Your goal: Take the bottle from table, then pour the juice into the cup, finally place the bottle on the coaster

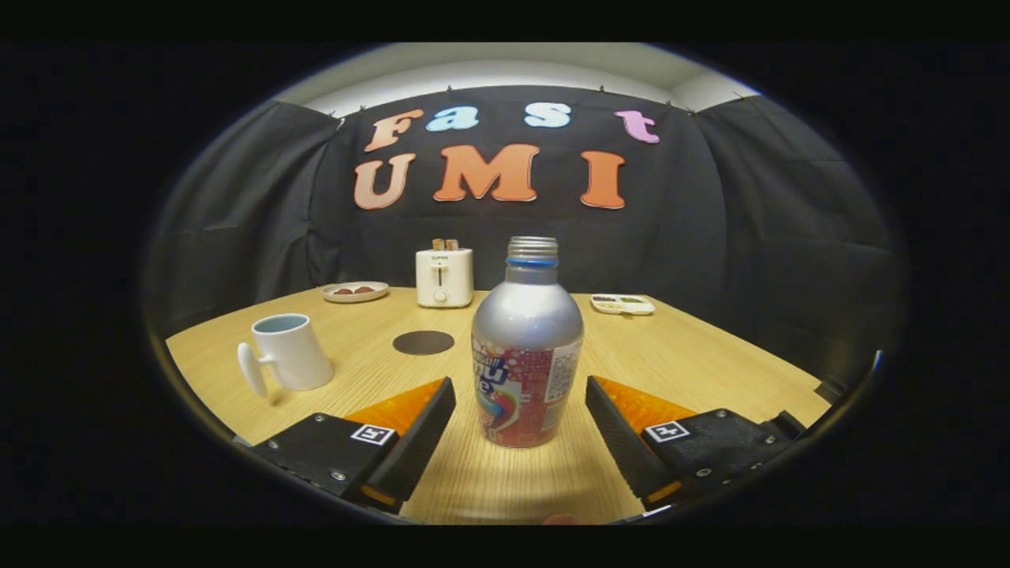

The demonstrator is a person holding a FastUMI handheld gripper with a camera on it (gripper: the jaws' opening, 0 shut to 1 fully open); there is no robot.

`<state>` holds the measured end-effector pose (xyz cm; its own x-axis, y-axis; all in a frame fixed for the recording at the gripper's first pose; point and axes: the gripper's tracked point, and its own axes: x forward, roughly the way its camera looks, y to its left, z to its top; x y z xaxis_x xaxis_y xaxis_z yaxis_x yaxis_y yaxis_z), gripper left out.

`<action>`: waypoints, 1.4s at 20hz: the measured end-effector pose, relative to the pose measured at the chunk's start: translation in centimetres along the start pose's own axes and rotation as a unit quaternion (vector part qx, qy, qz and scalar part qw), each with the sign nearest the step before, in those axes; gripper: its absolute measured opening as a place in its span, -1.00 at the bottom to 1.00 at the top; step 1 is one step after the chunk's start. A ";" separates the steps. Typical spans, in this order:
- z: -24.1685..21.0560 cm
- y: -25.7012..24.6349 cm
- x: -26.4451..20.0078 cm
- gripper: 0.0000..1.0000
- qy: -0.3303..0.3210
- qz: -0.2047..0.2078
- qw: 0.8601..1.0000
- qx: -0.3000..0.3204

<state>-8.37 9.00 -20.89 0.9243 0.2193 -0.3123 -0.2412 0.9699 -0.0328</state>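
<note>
A silver metal bottle (526, 347) with a red label and no cap stands upright on the wooden table (694, 363). It is between my two fingers, near their tips. My gripper (521, 398) is open, with a gap on each side of the bottle. A white cup (289, 351) with its handle toward me stands beyond the left finger. A dark round coaster (423, 342) lies flat on the table between the cup and the bottle, a little farther back.
A white toaster (444, 276) with bread in it stands at the back of the table. A small plate (355, 291) with food is to its left, and a flat white tray (622, 304) lies at the back right. Black cloth walls surround the table.
</note>
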 end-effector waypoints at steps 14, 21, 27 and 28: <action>1.8 1.7 1.1 0.55 0.010 -0.003 0.998 -0.065; 4.2 3.5 0.6 0.55 -0.010 -0.010 0.992 -0.121; 6.4 5.6 1.0 0.55 -0.018 -0.011 0.973 -0.228; 6.8 6.2 1.2 0.55 -0.019 -0.008 0.971 -0.240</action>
<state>-6.78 15.97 -14.99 0.9373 0.2175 -0.2723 -0.3280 0.8148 -0.4781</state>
